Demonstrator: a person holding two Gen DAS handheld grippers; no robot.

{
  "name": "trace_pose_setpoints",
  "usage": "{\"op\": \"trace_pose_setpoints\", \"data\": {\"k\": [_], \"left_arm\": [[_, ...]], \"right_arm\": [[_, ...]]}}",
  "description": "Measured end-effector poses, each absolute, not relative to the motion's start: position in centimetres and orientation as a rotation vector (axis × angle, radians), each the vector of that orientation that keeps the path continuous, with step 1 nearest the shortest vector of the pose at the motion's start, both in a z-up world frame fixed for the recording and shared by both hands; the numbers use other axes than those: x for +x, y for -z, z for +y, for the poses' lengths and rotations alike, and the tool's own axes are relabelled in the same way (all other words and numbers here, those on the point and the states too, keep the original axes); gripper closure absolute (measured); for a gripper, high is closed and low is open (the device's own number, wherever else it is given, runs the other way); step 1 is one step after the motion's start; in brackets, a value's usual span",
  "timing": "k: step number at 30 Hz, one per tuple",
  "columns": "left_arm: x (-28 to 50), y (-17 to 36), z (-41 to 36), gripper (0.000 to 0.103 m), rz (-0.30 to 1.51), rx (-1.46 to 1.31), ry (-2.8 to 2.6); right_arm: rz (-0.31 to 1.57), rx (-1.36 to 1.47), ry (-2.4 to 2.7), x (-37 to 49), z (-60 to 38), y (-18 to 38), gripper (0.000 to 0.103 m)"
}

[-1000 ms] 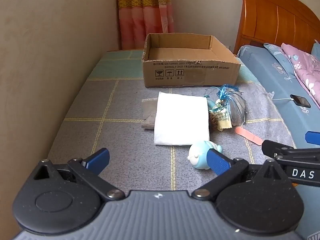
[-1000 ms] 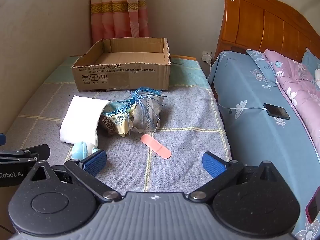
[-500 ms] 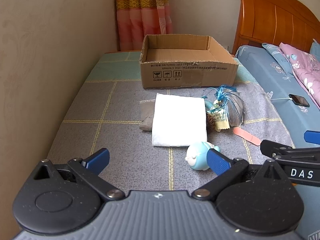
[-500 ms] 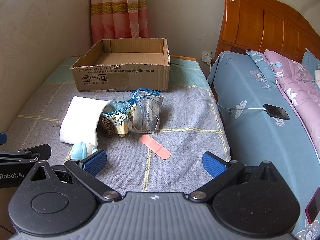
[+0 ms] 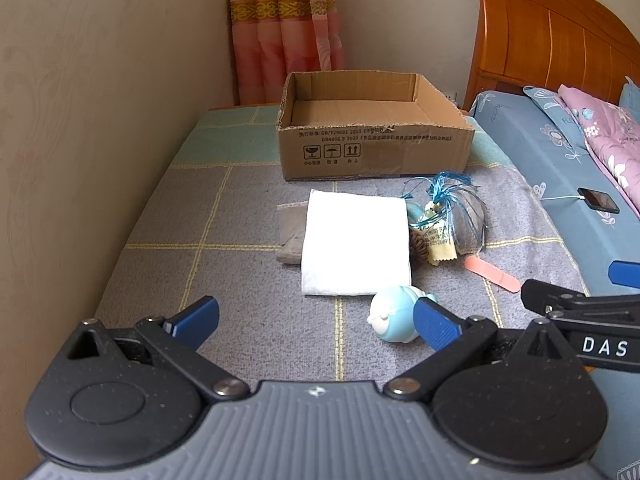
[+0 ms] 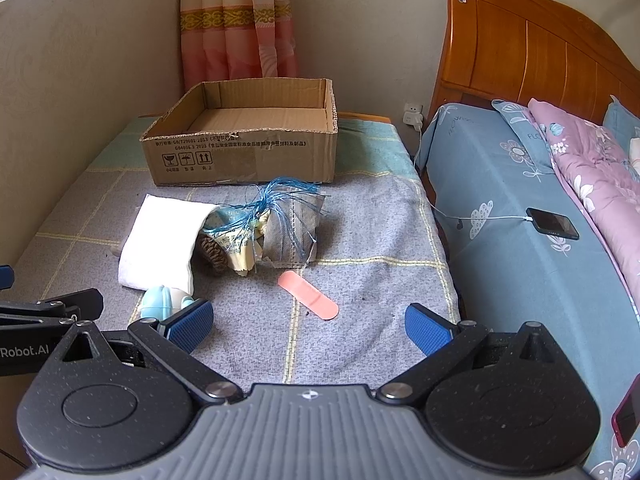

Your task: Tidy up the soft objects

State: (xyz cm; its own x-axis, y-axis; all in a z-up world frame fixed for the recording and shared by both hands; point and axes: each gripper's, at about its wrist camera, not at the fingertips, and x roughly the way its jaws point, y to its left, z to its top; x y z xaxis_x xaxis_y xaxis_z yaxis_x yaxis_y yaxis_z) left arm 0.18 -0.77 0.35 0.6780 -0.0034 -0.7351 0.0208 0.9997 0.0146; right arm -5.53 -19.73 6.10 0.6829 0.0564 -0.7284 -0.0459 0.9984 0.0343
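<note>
An open cardboard box (image 5: 376,148) (image 6: 244,152) stands at the far end of a grey checked cloth. In front of it lie a folded white towel (image 5: 356,244) (image 6: 160,240), a grey pouch with blue strings (image 5: 468,220) (image 6: 292,224), a pink bandage strip (image 5: 492,274) (image 6: 308,295) and a pale blue round toy (image 5: 394,314) (image 6: 158,302). My left gripper (image 5: 316,322) is open near the cloth's front, with the toy just inside its right finger. My right gripper (image 6: 310,326) is open, the bandage just ahead between its fingers. Neither holds anything.
A wall (image 5: 80,160) runs along the left side. To the right is a bed with a blue sheet (image 6: 520,240), a pink quilt (image 6: 592,176), a wooden headboard (image 6: 540,52) and a phone on a charging cable (image 6: 552,223). A striped curtain (image 5: 284,32) hangs behind the box.
Both grippers have drifted back slightly from the objects; the left view shows the box and towel a little farther off. Nothing was taken hold of.
</note>
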Motion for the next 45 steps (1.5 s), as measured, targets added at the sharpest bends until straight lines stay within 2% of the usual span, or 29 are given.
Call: {"op": "trace_pose_setpoints", "data": {"k": [45], "left_arm": [[1.2, 0.2, -2.3, 0.000, 0.789, 0.105, 0.072]], "right_arm": [[0.789, -0.029, -0.115, -5.5, -20.6, -5.8, 0.000]]}}
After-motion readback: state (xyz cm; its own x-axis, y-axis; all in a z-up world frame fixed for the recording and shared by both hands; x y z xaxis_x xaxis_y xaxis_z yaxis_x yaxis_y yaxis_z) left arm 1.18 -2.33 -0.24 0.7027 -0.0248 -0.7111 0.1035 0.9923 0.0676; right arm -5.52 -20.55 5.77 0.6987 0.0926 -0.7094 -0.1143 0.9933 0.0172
